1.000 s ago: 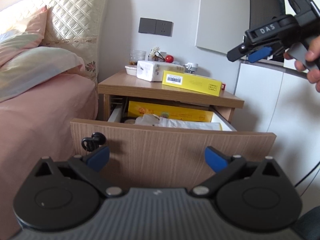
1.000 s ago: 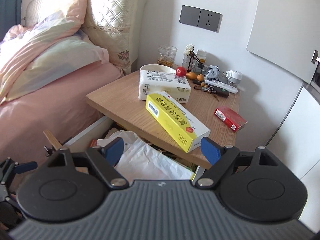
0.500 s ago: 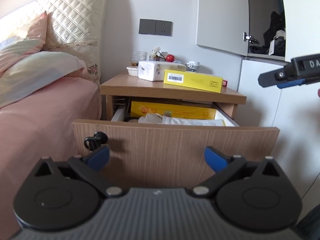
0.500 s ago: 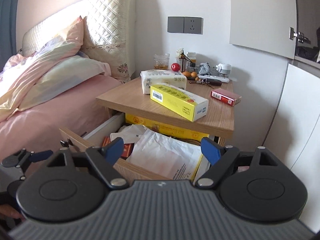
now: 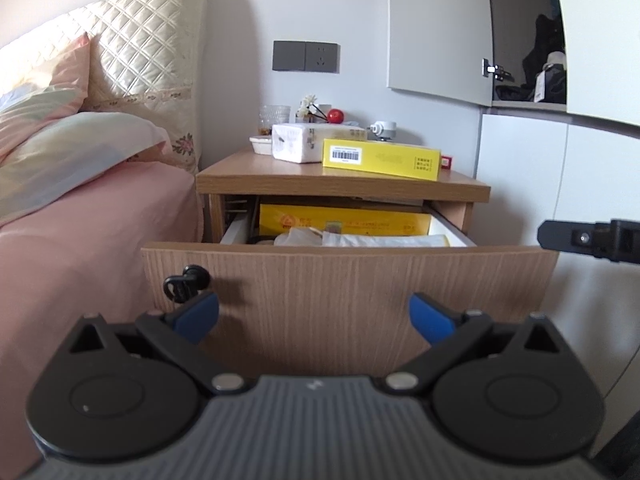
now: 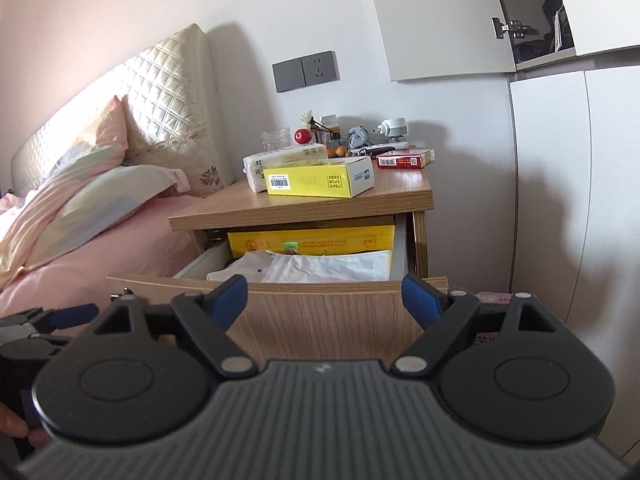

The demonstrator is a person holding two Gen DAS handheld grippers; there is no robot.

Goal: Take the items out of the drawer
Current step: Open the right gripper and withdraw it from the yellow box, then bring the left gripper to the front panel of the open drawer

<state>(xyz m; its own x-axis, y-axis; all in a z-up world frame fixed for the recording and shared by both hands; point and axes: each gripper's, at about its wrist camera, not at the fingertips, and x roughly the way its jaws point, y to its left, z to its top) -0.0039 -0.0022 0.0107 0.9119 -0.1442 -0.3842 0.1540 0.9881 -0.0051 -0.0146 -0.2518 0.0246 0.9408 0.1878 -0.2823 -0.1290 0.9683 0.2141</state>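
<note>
Since the earlier frames we had brought the right gripper point(image 6: 323, 296) down from above the nightstand point(image 6: 304, 208) to the level of the open drawer point(image 6: 280, 304), so that its camera no longer looked down on the tabletop but along it, while the left gripper point(image 5: 314, 316) had hardly shifted in front of the drawer's wooden face. Both sets of jaws stood wide and held nothing. The things to be taken lay ahead of and slightly above the right jaws, behind the drawer front: a white plastic bag point(image 6: 320, 266) on top, and behind it a long yellow box point(image 6: 312, 242) whose long axis ran across the drawer, parallel to its front. The left jaws sat lower, facing the panel beside the black handle point(image 5: 186, 282), so we judged the right hand the nearer to the contents; it would need to clear the front edge and come down into the drawer. Another yellow box point(image 6: 320, 178) already rested on the nightstand.
</note>
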